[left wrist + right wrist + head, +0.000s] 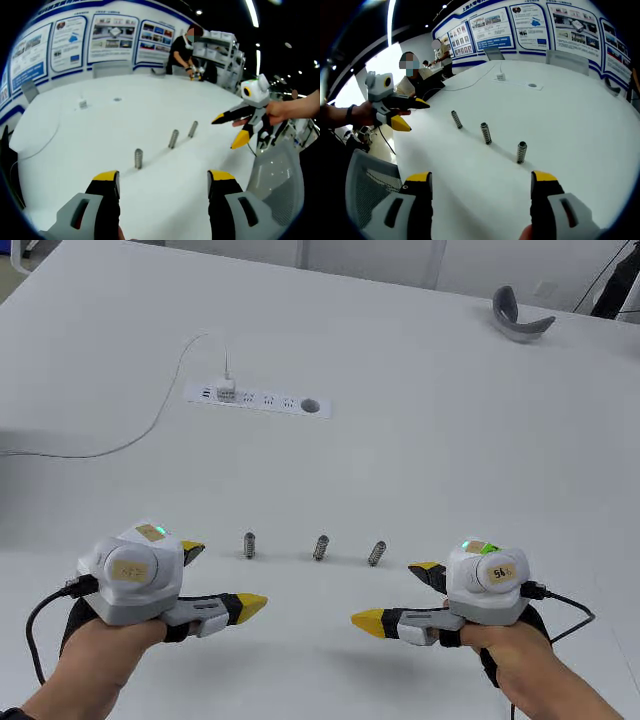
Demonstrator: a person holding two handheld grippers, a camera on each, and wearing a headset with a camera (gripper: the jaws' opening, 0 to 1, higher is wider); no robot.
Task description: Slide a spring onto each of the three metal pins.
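Two sets of fingers, both spread wide and holding nothing: the left gripper (226,575) and right gripper (390,593) hover low over the table (450,440), well on the near side of the power strip (258,398). Between them and that strip, three springs (321,547) stand upright in a row. Pretty sure each is already on its pin, though the pins are hidden inside the coils. Looks basically done, nothing left to load.
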